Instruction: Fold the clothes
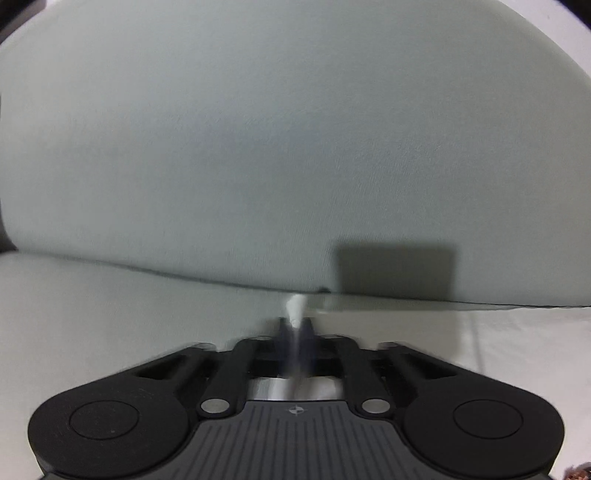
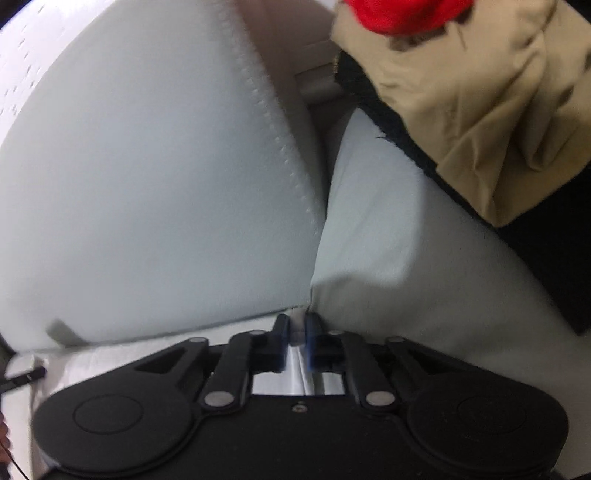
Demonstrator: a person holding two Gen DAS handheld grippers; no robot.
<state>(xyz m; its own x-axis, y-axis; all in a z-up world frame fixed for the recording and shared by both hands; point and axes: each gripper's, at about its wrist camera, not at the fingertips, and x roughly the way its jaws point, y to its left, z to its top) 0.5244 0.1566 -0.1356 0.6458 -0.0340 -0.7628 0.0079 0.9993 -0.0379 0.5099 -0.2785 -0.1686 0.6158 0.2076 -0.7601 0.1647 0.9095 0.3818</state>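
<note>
The left gripper (image 1: 295, 326) is pinched tight on a small peak of pale cloth, right at the near edge of the garment (image 1: 288, 147). The right gripper (image 2: 297, 332) is likewise clamped on a thin fold of the same pale fabric, at a corner where a stitched hem (image 2: 269, 122) comes down to the jaws.

The garment lies spread flat on a white surface (image 1: 74, 314) and fills most of the left view; in the right view it sits to the left of a pale pillow (image 2: 406, 240).

It looks light, thin and limp, so it will probably sag between the two grips and follow wherever they lead; the hem and corners seem the firmest places to hold.

Its near edge runs across the left view, and the hem runs away from the right gripper. Its long axis cannot be told, since its far end is cut off.

Beyond the pillow lies a heap of tan cloth (image 2: 480, 110) with something red (image 2: 402, 14) on top.
</note>
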